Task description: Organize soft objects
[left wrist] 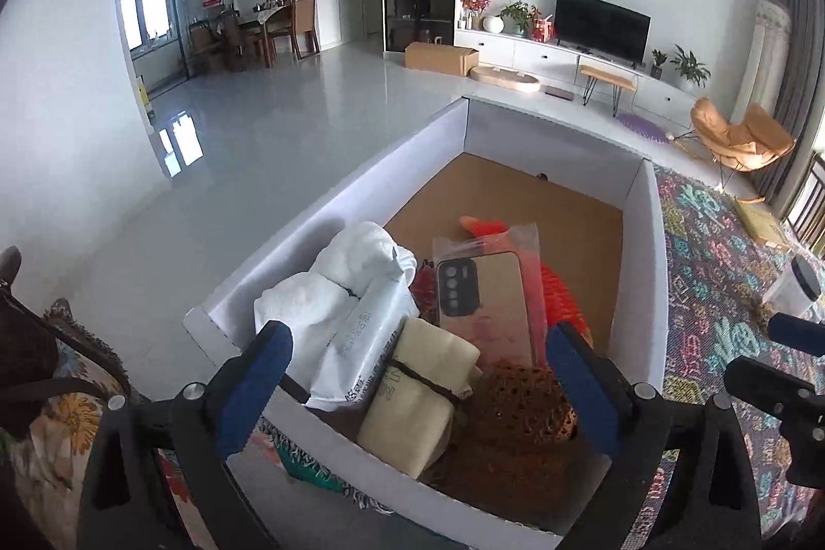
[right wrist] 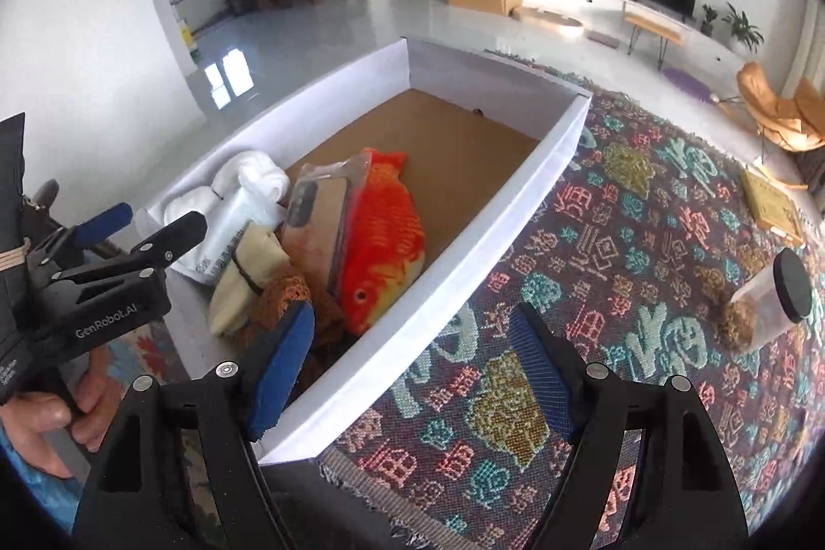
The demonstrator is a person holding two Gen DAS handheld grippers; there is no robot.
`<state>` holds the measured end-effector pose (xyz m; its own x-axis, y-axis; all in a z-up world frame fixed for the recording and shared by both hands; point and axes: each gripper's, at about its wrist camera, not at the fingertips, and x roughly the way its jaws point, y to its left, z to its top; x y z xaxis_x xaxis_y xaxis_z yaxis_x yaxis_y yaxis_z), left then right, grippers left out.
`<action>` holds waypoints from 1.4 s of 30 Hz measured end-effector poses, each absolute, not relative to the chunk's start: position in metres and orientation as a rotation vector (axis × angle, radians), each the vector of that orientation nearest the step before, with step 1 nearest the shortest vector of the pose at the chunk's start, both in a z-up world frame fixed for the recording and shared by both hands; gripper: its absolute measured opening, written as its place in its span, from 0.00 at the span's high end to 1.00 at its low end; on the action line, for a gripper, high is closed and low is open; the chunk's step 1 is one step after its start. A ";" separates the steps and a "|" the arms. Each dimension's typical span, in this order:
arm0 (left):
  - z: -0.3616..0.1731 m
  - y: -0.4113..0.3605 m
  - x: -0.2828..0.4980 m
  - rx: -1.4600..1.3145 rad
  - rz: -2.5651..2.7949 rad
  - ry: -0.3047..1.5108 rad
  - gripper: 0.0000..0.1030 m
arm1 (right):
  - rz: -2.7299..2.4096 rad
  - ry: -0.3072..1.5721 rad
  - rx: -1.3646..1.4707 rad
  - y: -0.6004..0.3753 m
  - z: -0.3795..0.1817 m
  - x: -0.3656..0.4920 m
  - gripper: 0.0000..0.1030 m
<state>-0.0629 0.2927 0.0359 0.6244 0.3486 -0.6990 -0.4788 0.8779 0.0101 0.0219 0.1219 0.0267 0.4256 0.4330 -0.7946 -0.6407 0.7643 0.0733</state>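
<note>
A white box holds a white towel roll, a tissue pack, a cream cloth roll, a brown crocheted piece, a bagged phone case and an orange fish plush. My left gripper hangs open above the cream roll and crocheted piece, gripping nothing. My right gripper stands open over the box's near right wall, with nothing between its fingers.
A patterned woven cloth covers the surface right of the box. On it lie a clear jar with a black lid, tipped on its side, and a flat yellowish box. A hand holds the left gripper.
</note>
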 end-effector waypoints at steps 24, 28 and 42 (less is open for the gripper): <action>0.041 0.287 -0.073 -0.102 0.529 0.741 0.05 | 0.650 0.862 -0.390 0.140 0.028 -0.001 0.21; 0.039 0.286 -0.074 -0.101 0.533 0.747 0.05 | 0.650 0.866 -0.389 0.140 0.027 -0.002 0.21; 0.038 0.285 -0.075 -0.078 0.548 0.734 0.05 | 0.649 0.874 -0.397 0.138 0.022 -0.002 0.21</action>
<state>-0.0752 0.2848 0.0376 0.6092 0.4470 -0.6550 -0.5006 0.8574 0.1195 -0.0019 0.1377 0.0220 0.4709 0.3580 -0.8063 -0.6681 0.7415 -0.0610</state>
